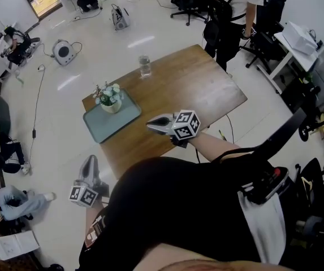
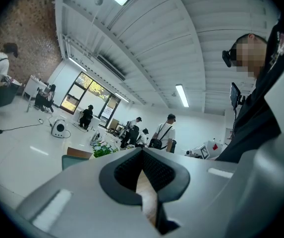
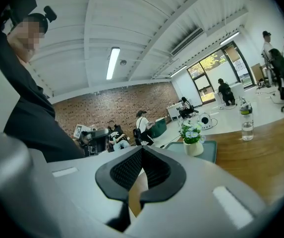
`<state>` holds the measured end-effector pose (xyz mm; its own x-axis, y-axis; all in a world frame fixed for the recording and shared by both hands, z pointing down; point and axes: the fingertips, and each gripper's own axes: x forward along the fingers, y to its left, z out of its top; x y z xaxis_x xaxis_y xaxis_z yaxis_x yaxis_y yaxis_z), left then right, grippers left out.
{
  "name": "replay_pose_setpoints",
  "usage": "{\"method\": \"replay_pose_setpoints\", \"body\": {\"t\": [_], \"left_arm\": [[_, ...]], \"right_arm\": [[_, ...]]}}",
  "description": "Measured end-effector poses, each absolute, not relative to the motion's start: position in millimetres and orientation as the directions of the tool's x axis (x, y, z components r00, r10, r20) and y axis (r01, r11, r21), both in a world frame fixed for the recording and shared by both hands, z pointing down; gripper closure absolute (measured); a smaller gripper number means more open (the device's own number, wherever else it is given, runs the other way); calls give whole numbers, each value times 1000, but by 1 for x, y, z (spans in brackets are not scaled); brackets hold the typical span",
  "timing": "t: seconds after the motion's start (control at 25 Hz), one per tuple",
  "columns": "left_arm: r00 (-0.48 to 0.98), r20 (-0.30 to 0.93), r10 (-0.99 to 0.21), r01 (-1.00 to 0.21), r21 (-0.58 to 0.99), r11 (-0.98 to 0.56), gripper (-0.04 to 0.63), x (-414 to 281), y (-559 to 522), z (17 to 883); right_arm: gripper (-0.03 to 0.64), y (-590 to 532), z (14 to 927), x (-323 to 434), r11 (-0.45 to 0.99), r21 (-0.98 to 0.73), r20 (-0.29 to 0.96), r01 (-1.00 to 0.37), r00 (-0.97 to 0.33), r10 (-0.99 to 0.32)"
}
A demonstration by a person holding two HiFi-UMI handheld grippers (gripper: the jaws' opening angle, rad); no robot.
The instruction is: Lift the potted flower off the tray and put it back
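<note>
Flower (image 1: 110, 97): standing upright on the tray's (image 1: 114, 126) far part.
Tray: lying at the worktop's (image 1: 195, 86) left corner.
Right gripper (image 1: 152, 126): hovering beside the tray, jaws pressing together.
Left gripper (image 1: 89, 161): hanging off the worktop, jaws pressing together.

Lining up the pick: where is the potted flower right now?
In the head view the potted flower stands on the teal tray at the left corner of the wooden table, up and left of the right claw.
</note>
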<state>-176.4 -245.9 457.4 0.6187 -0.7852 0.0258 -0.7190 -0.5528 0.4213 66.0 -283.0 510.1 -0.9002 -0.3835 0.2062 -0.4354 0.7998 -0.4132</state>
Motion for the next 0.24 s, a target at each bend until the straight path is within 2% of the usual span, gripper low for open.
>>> {"method": "replay_pose_setpoints", "body": {"t": [0.24], "left_arm": [[631, 15, -776, -708, 419, -568, 600, -177, -248, 464]], "right_arm": [[606, -282, 515, 65, 800, -413, 212, -435, -900, -380]]}}
